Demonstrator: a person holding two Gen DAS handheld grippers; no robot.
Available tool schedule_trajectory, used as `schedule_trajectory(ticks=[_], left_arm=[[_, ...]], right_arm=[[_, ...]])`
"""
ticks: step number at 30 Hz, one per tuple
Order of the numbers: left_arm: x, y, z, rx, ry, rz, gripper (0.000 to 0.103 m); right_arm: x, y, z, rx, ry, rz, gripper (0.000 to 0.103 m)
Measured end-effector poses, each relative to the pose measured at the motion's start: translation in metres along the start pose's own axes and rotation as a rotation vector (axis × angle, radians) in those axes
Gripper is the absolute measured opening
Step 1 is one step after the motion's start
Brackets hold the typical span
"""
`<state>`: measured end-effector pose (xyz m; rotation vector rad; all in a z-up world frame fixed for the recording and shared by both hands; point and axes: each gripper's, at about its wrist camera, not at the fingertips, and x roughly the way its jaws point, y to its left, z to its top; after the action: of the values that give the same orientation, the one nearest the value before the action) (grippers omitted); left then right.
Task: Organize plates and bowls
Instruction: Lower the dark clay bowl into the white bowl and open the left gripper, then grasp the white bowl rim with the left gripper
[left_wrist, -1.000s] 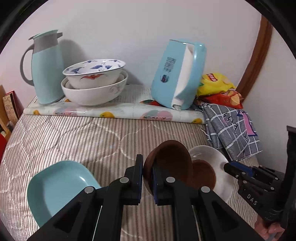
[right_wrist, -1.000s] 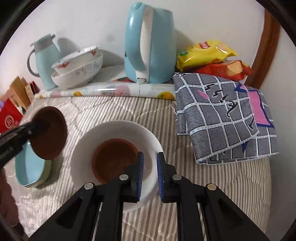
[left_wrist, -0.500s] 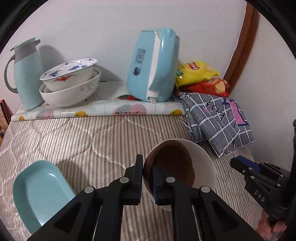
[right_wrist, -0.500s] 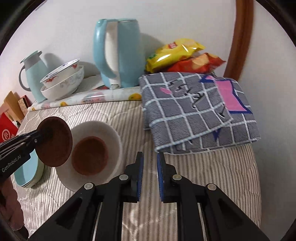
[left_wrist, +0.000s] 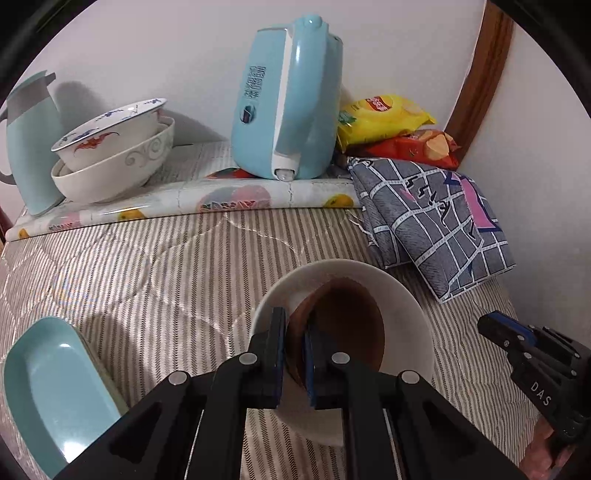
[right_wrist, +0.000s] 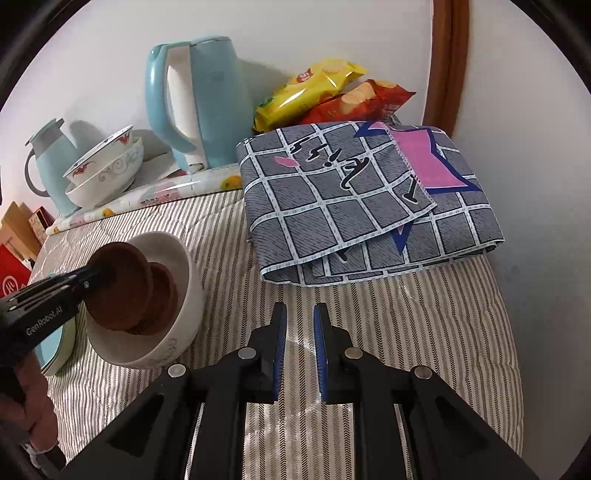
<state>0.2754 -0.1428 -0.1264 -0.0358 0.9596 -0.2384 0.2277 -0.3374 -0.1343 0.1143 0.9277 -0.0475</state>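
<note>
Holding now: we grip a brown saucer by its rim in the left gripper, fingers closed on it, tilted steeply with its far edge down inside the white bowl.
Change since a second ago: then we carried this saucer in the air to the left of the bowl; half a second ago it was over the rim, and now it dips into the bowl.
Second saucer: from the right wrist view, another brown saucer already lies in the bowl's bottom, and the held one leans against it or just above; we cannot tell whether they touch.
Right gripper: the right gripper has swung away from the bowl toward the folded checked cloth; its fingers stand slightly apart and hold nothing.
Bowl's place: the white bowl sits on the striped quilt, near the cloth and apart from the teal dish at the left.
Meaning for the task: we judge the saucer stack nearly made; levelling the held saucer and letting go would finish this step.
Risk: released at this tilt, it could slide and clatter.
Left to sort: the teal dish looks still unstacked, while two patterned bowls already nest beside the blue kettle on the raised ledge.
</note>
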Motion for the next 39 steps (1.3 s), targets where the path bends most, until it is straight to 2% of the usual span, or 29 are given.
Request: schedule_trajectory(ticks=[12,17,25,30,39], left_arm=[[0.014,0.001,-0.002,-0.028,0.048,-0.028,0.01],[0.016,0.006,-0.002,-0.062,0.067,-0.074,0.01],[0.014,0.006,-0.004,-0.047,0.084,-0.089,0.015],[0.005,0.001,-0.005,-0.024,0.063,-0.092,0.023],[-0.014,-0.001,-0.007,-0.007,0.038,-0.078,0.023]], right_arm=[[0.0,-0.002,0.0,0.004,0.005,0.007,0.015],[0.003,0.003,-0.001,-0.003,0.015,0.009,0.015],[0.003,0.014,-0.002,-0.022,0.023,0.017,0.018],[-0.001,0.018,-0.002,-0.026,0.019,0.023,0.02],[-0.012,0.03,-0.003,-0.046,0.005,0.037,0.021]])
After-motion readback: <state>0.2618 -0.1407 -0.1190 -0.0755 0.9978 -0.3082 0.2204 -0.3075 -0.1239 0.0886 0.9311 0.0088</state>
